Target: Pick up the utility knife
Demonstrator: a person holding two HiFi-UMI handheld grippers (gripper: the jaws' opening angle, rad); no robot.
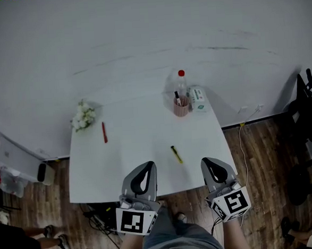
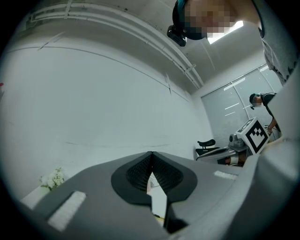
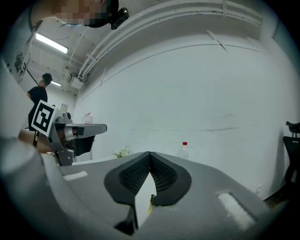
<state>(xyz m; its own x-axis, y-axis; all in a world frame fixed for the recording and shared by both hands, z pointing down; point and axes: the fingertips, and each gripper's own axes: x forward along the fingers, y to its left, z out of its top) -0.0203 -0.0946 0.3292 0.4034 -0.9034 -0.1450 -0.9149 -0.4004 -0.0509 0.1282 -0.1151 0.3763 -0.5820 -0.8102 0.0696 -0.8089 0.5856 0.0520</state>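
- Left gripper (image 1: pixel 146 164): jaws pressed together at the tips, holding nothing.
- Right gripper (image 1: pixel 207 161): jaws closed too, empty.
- Utility knife (image 1: pixel 176 154): lies on the white table (image 1: pixel 136 144), just ahead of the two grippers and between them, nearer the right one, touching neither.
- Red-capped bottle (image 1: pixel 181 82): well beyond the right gripper.

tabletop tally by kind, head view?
Utility knife: 1
Red pen: 1
Bottle: 1
Pink cup: 1
Box: 1
Flower bunch: 1
Total: 6
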